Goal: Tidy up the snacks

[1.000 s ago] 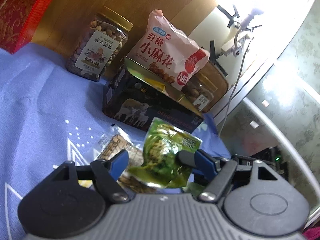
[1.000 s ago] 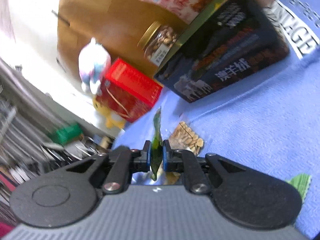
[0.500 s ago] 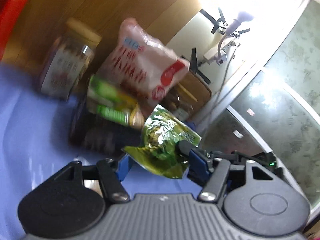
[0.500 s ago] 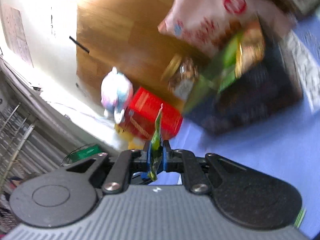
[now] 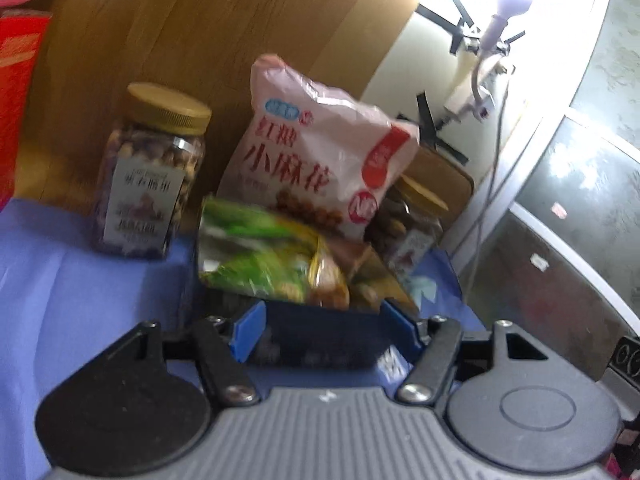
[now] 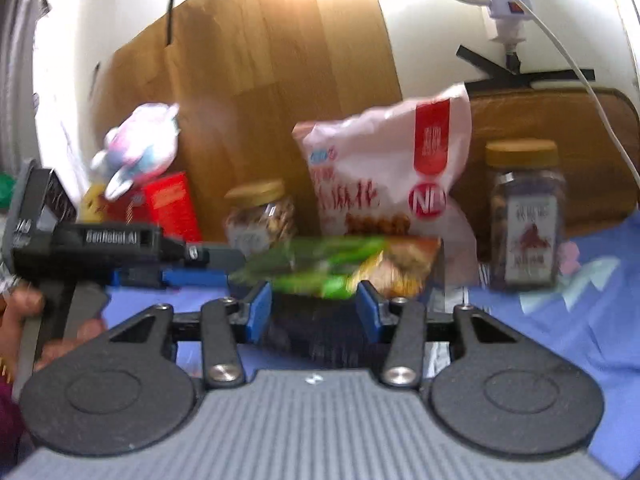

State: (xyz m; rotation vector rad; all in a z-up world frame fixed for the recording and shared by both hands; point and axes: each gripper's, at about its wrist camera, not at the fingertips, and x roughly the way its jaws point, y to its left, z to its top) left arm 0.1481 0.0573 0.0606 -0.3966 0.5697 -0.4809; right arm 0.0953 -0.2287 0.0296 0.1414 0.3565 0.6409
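Both hand-held grippers stood released: our left hand-held gripper (image 5: 325,330) had its blue pads spread wide with nothing between them, and our right hand-held gripper (image 6: 316,310) was likewise parted and empty. In the right wrist view the left tool reached in from the left side, just beside the box.

We found the green snack packets (image 5: 260,258) lying on top of the dark box (image 5: 320,340), heaped above its rim, with a yellowish packet beside them on the right. Behind the box leaned the pink snack bag (image 5: 320,152); a gold-lidded nut jar (image 5: 148,176) stood to its left on the blue cloth (image 5: 60,300) covering the tabletop, and a second jar (image 6: 524,220) stood to the right. Motion blur kept us from saying whether the packets sat inside the box or merely rested across its top.

We judged the step in hand to be the deposit of a packet into the box, with both tools already let go. Our next move called for drawing back clear of the box and finding another loose snack on the cloth; none showed in these views.
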